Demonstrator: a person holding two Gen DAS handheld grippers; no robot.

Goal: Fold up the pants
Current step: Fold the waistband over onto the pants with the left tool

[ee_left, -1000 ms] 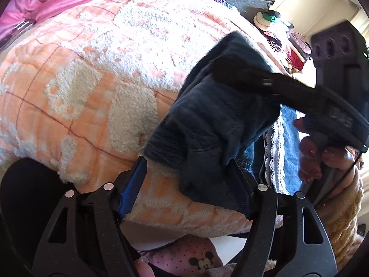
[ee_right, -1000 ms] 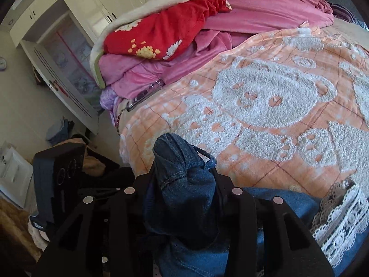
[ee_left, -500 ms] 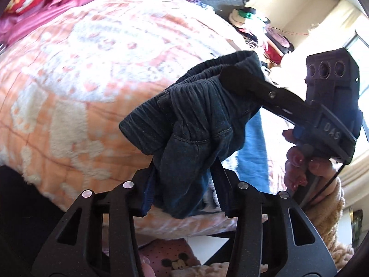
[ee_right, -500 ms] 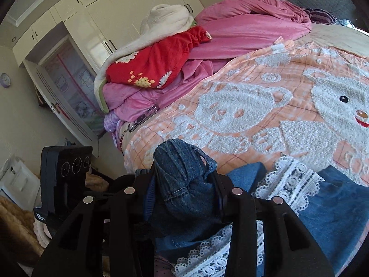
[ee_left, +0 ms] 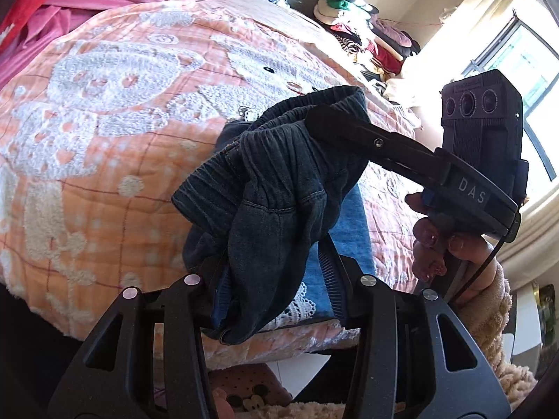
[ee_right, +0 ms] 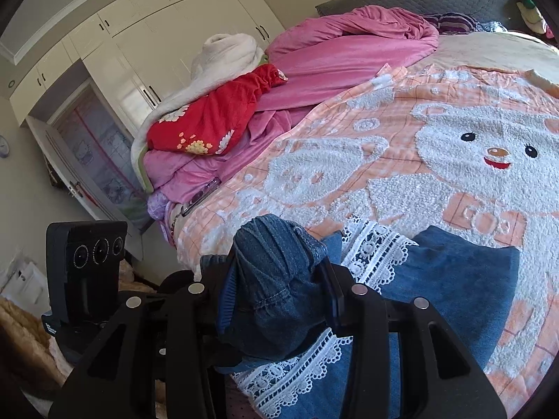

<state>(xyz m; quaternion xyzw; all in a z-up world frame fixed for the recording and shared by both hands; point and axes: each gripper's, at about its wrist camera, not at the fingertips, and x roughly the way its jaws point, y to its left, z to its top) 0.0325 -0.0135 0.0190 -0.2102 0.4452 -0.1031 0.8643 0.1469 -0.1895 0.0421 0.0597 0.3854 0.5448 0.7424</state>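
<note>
The pants [ee_left: 279, 188] are dark blue denim with an elastic waistband and white lace trim [ee_right: 370, 255]. My left gripper [ee_left: 272, 265] is shut on a bunch of the waistband, held above the bed's near edge. My right gripper [ee_right: 276, 279] is shut on another bunch of the waistband [ee_right: 272, 262]. In the left wrist view the right gripper [ee_left: 335, 122] comes in from the right and clamps the same raised cloth. The pants' lighter blue legs [ee_right: 461, 279] lie on the bed below.
The bed has an orange blanket with white bears [ee_right: 454, 160]. Pink, red and white bedding [ee_right: 279, 87] is piled at its far side. A phone [ee_right: 201, 195] lies by that pile. Wardrobes [ee_right: 174, 35] stand behind. Clothes [ee_left: 367, 31] are heaped near the window.
Both grippers have lifted the waistband higher and carried it over the bed. More of the blue legs and lace trim now shows on the blanket.
</note>
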